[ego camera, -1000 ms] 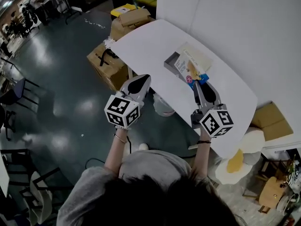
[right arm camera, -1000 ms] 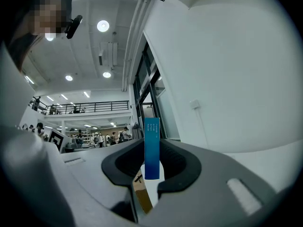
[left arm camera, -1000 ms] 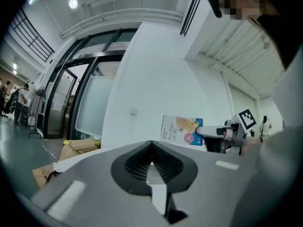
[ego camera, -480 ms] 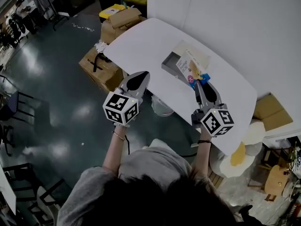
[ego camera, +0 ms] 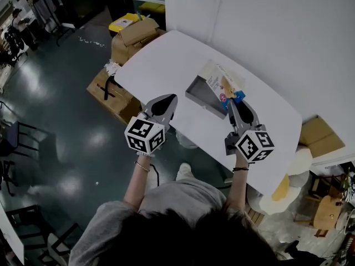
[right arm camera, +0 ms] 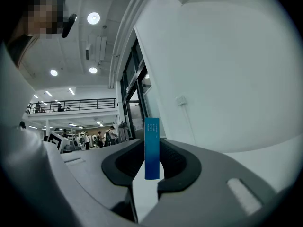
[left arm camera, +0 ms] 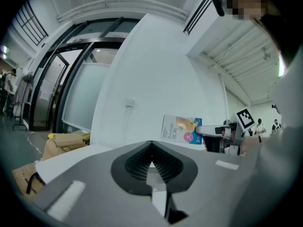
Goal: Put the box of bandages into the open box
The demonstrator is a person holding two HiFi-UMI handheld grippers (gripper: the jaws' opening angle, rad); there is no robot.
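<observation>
Carrying the box of bandages (ego camera: 218, 83) in the air over the far right part of the open box (ego camera: 198, 93), with the right tool (ego camera: 229, 101) clamped on its blue end and the narrow edge standing upright between the jaws. Hanging the left tool (ego camera: 165, 101) idle by the near edge of the white counter (ego camera: 161, 60), jaws together on nothing.

Judging the step in hand as the lowering:
- Bringing the bandage box back toward the middle of the grey cavity, away from the raised pale flap (ego camera: 208, 70) on the far side.
- Turning its long side along the cavity's long side.
- Laying the printed face flatter, as it is tilting toward the left tool for now.
- Going down slowly and watching the near rim, so that neither a corner of the bandage box nor a tool tip is catching on it.
- Parting the jaws only once the box is resting inside, rather than dropping it from above.
- Leaving the left tool free for steadying the open box, should it be sliding on the smooth counter.

Differing from a second earlier mostly in the head view itself: the counter now lying lower in the head view, and more of the open box's grey inside showing beside the bandage box. Clamping unchanged on the right, idling unchanged on the left.
</observation>
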